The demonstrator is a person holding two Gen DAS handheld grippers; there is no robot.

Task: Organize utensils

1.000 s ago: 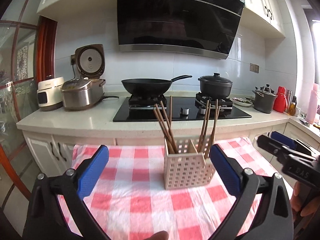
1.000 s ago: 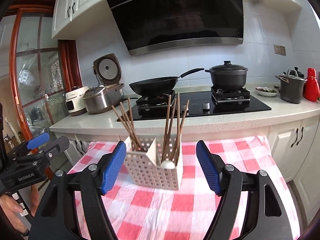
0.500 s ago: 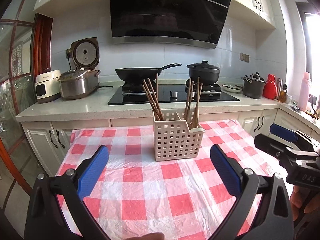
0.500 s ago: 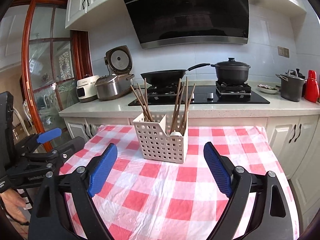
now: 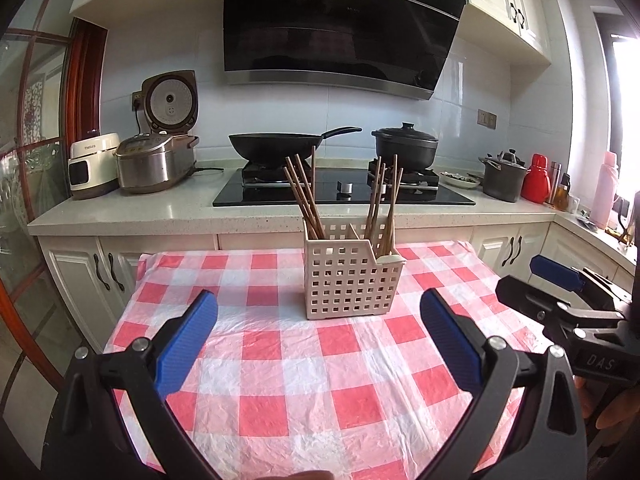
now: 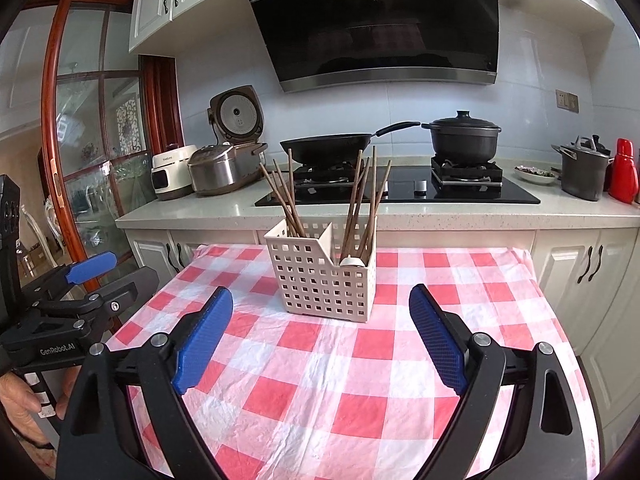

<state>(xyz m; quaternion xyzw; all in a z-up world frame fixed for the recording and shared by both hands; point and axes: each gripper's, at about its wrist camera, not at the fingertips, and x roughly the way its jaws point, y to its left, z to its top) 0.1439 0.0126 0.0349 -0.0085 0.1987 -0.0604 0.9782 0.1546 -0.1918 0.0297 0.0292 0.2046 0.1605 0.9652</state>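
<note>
on the checked cloth [image 5: 320, 364], a slotted caddy [image 5: 352, 280] of chopsticks [image 5: 306, 196], both hand-held grippers [image 5: 318, 340] [image 6: 320, 332] spread, empty

Left gripper [image 5: 318, 334] with blue fingers [image 5: 188, 340] spread wide and empty above the red-checked surface [image 5: 304, 392], cream perforated caddy [image 5: 350, 276] ahead holding upright chopsticks [image 5: 304, 196] in two compartments, right gripper [image 5: 560, 304] off to the right, stove [image 5: 344, 192] behind
</note>
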